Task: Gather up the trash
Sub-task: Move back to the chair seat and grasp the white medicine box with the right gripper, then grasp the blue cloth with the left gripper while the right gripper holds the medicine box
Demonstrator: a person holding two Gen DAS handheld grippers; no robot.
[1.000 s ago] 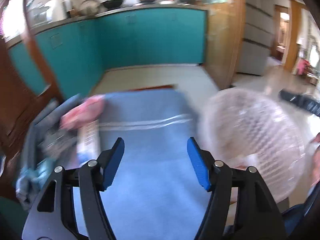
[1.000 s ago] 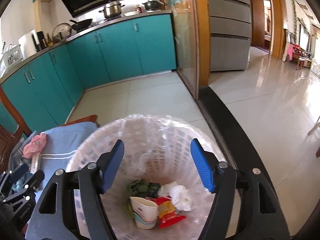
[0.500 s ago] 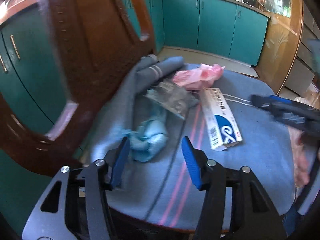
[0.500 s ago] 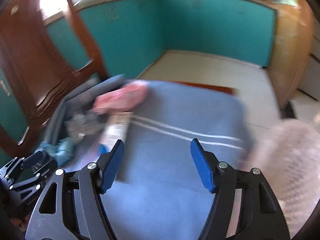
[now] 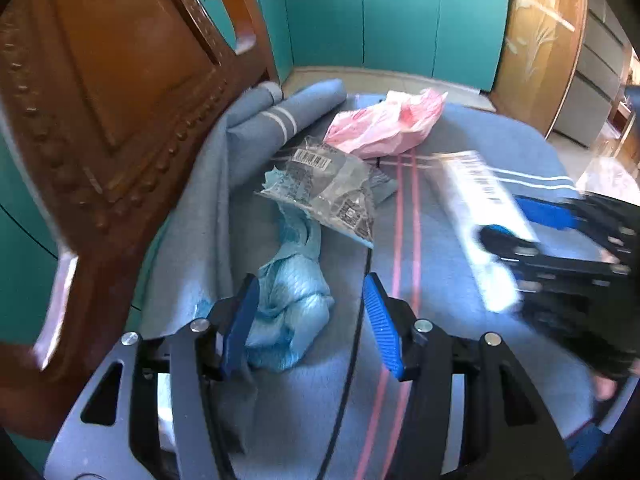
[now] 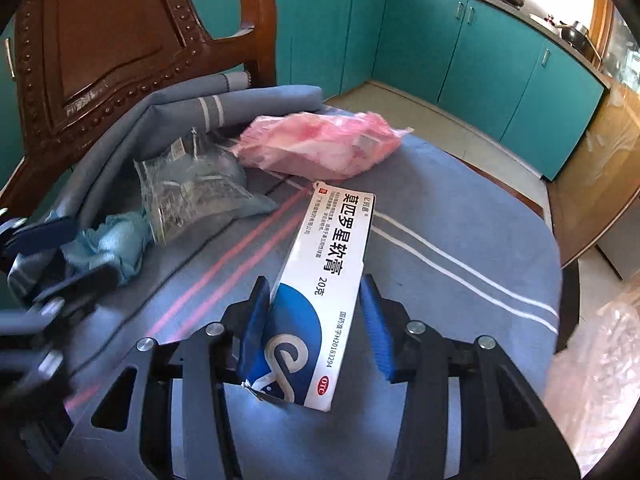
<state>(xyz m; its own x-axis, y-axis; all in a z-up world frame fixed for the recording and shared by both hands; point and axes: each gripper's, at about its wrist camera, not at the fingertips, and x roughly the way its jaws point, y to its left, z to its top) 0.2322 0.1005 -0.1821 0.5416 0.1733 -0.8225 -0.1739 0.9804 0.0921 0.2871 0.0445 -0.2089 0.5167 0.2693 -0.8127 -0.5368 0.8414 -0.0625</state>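
Note:
Trash lies on a blue striped cloth (image 5: pixel 460 360) (image 6: pixel 460 208). My left gripper (image 5: pixel 310 320) (image 6: pixel 52 248) is open around a crumpled light blue wipe (image 5: pixel 288 304) (image 6: pixel 112 244), which rests against the left finger with a gap on the right. My right gripper (image 6: pixel 316 320) (image 5: pixel 560 240) straddles a white and blue medicine box (image 6: pixel 324 280) (image 5: pixel 480 216). Its jaws are closing, the left pad at the box's side and the right pad a little off it. A clear wrapper (image 5: pixel 328 192) (image 6: pixel 192 192) and a pink plastic bag (image 5: pixel 384 128) (image 6: pixel 320 148) lie farther off.
A carved wooden chair back (image 5: pixel 100 100) (image 6: pixel 100 40) rises close on the left, with the cloth bunched against it. A basket with a clear liner (image 6: pixel 592 360) stands at the lower right. Teal cabinets (image 5: pixel 400 20) line the far wall across a tiled floor.
Both grippers swung from the basket side to the cloth and came down. The left now brackets the blue wipe and the right brackets the medicine box, with narrower jaws.

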